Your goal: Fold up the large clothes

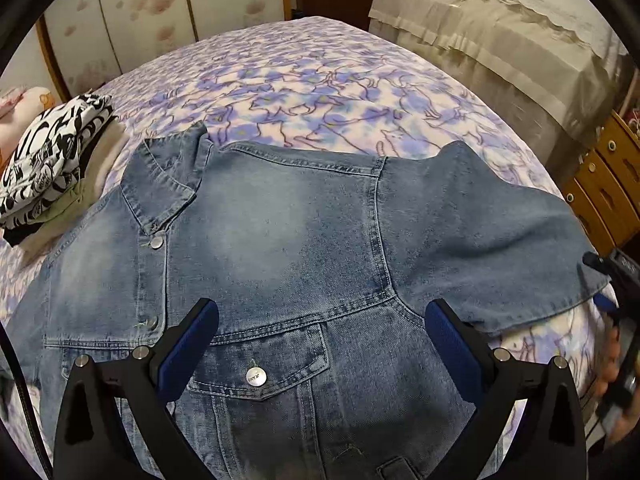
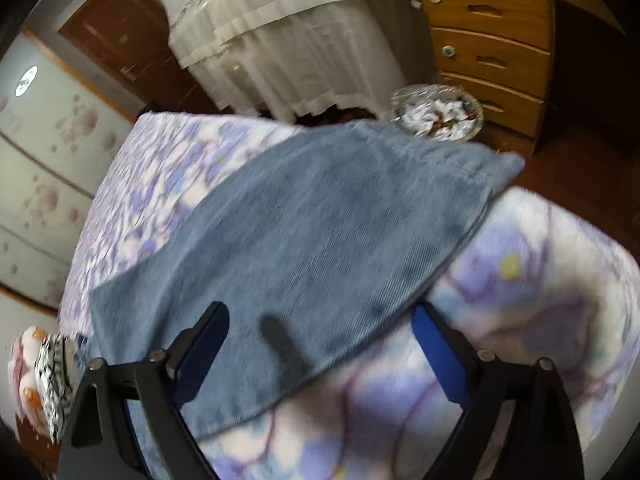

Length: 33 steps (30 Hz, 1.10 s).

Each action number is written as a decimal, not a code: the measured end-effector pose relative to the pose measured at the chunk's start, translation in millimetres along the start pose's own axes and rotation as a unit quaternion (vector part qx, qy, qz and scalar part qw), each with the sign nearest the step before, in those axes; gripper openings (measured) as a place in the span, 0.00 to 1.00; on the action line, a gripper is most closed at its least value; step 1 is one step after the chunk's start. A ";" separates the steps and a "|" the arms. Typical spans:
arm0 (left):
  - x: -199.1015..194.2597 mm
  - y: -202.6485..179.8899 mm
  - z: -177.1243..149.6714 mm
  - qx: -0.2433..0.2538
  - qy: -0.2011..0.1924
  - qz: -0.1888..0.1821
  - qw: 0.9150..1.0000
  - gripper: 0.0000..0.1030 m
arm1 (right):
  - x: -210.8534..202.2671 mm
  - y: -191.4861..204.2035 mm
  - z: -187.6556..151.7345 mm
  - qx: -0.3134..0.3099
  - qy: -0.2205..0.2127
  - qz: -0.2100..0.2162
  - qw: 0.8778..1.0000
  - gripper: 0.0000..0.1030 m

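My left gripper [image 1: 322, 344] hangs over the denim jacket [image 1: 280, 240], jaws spread wide with nothing between them, angled down at the chest pocket flap [image 1: 260, 368] and its metal snap. The jacket lies front-up across the bed [image 1: 320, 80], collar [image 1: 168, 184] toward the left side of my left view, buttons done up along the placket. Its short sleeve [image 1: 492, 240] reaches out to the right, all the way to the bed's edge.

My right gripper [image 2: 320, 344] is over that same sleeve [image 2: 320, 232], jaws apart and not pressing on the cloth: one blue pad sits above the denim, the other above the flowered bedspread [image 2: 520, 300] just past the sleeve's hem. Nothing is gripped on either side. (The right view is smeared with blur, so fine detail is lost there.)

At the far right edge of the left view I catch my own right hand [image 1: 610, 364] on the other tool's handle.

Off to the left of the jacket, a stack of folded clothes [image 1: 52, 172] sits on the bed, a black-and-white print on top. Beyond the bed stand a cloth-draped piece of furniture [image 1: 500, 52] and a wooden chest of drawers [image 2: 492, 36].
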<state>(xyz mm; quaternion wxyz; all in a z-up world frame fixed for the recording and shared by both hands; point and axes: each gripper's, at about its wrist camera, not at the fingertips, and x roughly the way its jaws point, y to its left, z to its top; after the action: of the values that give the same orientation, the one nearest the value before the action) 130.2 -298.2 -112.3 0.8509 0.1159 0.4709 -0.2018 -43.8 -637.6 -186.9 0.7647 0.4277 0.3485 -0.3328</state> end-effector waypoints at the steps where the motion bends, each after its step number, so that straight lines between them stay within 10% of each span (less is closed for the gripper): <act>1: -2.7 0.7 -1.2 0.001 -0.003 0.000 1.000 0.99 | 0.8 2.8 3.2 -0.002 -0.003 -0.020 1.000 0.62; 4: -12.2 8.8 -5.1 0.000 -0.010 -0.003 1.000 0.99 | -2.5 10.3 9.6 -0.017 -0.013 -0.063 0.998 0.14; 9: -31.2 36.0 -15.5 -0.019 -0.019 0.004 1.000 0.99 | -52.0 56.6 4.8 -0.078 -0.090 -0.026 0.993 0.07; 17: -63.1 107.3 -39.5 -0.096 -0.031 0.019 0.995 0.99 | -128.5 230.5 -85.6 -0.320 -0.115 0.157 0.927 0.07; 23: -49.7 157.5 -60.7 -0.136 -0.007 0.036 0.990 0.99 | -79.0 297.8 -185.5 -0.430 0.034 0.196 0.881 0.26; 33: -13.9 161.6 -77.8 -0.140 0.025 -0.015 0.990 0.99 | -48.3 242.3 -207.3 -0.388 0.148 0.196 0.888 0.37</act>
<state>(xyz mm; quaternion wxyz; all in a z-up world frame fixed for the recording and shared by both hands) 138.0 -120.8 -140.5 0.8434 -0.0066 0.5178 -0.1434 74.4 -343.7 -126.2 0.8588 0.2008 0.4684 0.0527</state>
